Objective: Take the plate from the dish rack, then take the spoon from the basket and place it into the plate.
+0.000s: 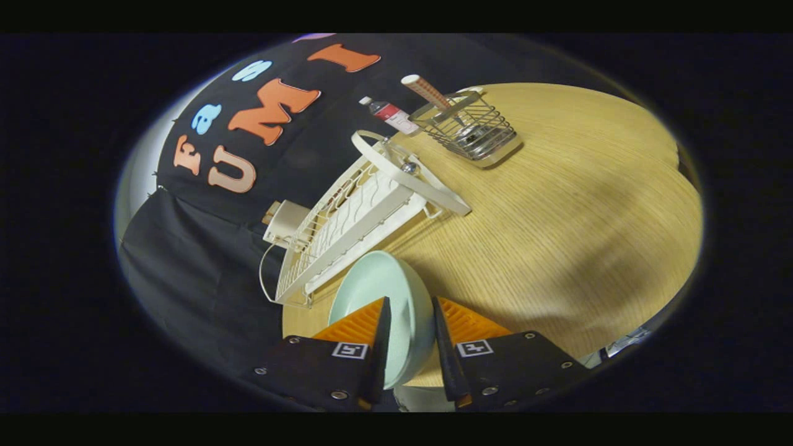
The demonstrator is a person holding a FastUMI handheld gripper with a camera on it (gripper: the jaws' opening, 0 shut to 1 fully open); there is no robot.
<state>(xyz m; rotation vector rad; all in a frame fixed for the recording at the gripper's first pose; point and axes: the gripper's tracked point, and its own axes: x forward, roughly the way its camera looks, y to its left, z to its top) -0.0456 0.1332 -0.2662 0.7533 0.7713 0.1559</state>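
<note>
just one plate (384, 297) pinched between the tongs (409, 310), one spoon (433, 96) basketed beyond

Warm dim light; soft shadows across wooden table (557, 204); strong fisheye bending at edges; slight blur throughout.

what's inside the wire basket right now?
The spoon stands in the wire basket, handle sticking out; its bowl is blurred behind the wires. The gripper holds the plate.

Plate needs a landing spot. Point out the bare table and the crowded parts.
Gripper is shut on the plate. Bare table spreads beyond the fingers, beside the dish rack and short of the basket. Crowded: rack, basket, bottle along the wall.
</note>
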